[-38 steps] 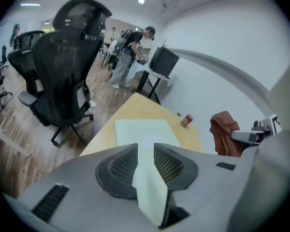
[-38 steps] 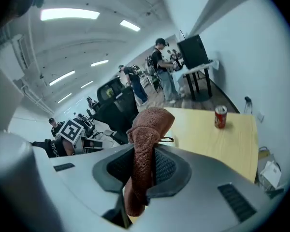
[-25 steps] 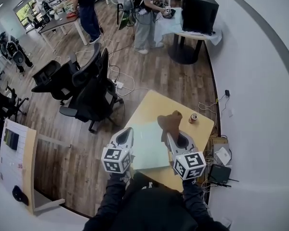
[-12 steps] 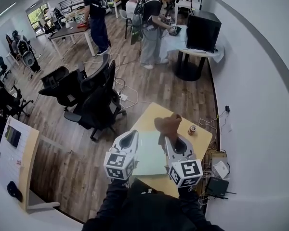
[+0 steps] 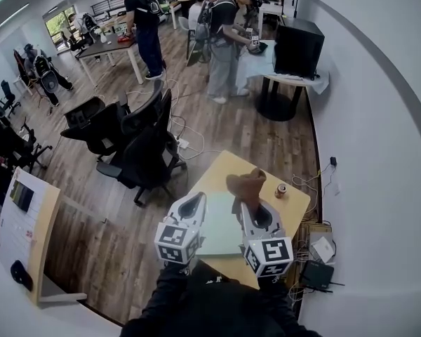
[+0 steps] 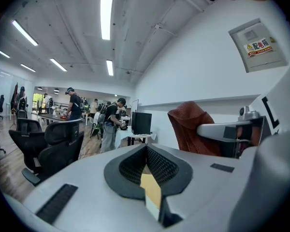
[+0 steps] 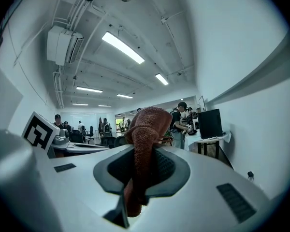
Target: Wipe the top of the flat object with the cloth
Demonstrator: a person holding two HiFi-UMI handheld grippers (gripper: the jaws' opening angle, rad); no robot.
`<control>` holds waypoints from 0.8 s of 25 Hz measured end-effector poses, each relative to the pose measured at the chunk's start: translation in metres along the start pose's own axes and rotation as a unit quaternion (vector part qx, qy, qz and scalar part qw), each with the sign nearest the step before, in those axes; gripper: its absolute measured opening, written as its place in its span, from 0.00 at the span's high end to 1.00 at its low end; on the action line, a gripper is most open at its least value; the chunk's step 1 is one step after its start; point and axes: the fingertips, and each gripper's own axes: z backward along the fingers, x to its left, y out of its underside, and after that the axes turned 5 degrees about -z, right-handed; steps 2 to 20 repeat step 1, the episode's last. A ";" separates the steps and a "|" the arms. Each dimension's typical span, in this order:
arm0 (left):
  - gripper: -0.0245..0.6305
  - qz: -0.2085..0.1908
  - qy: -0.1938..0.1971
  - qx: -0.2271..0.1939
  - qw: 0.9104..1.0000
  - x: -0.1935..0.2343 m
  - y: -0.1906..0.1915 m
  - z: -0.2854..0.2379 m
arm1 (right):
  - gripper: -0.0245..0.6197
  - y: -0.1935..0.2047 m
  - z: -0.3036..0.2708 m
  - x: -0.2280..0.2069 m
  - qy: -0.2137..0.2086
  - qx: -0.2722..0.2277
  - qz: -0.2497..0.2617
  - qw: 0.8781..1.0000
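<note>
The table (image 5: 224,166) at lower centre carries the pale board (image 5: 221,227). The right gripper (image 5: 247,206) clamps the brown cloth (image 5: 245,183), bunched above the board's upper right, probably ready to wipe. The left gripper (image 5: 194,202), closed and empty, hovers by the board's left edge.

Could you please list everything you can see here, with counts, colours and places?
table: one, light wood, below the grippers.
flat object: one, pale green, on the table's near half.
can: one, reddish, near the table's far right edge.
office chairs: several, black, left of the table.
people: several, mostly dark-clothed, at the far desks.
cloth: one, brown, hanging from the right gripper.
left gripper: one, grey, shut, empty.
right gripper: one, grey, shut on the cloth.
</note>
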 end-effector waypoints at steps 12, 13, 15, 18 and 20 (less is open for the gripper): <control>0.91 0.000 0.001 0.000 1.000 -0.002 0.001 0.001 | 0.84 0.001 0.002 0.000 0.002 0.000 0.000 1.000; 0.91 0.000 0.001 0.000 1.000 -0.002 0.001 0.001 | 0.84 0.001 0.002 0.000 0.002 0.000 0.000 1.000; 0.91 0.000 0.001 0.000 1.000 -0.002 0.001 0.001 | 0.84 0.001 0.002 0.000 0.002 0.000 0.000 1.000; 0.91 0.000 0.001 0.000 1.000 -0.002 0.001 0.001 | 0.84 0.001 0.002 0.000 0.002 0.000 0.000 1.000; 0.91 0.000 0.001 0.000 1.000 -0.002 0.001 0.001 | 0.84 0.001 0.002 0.000 0.002 0.000 0.000 1.000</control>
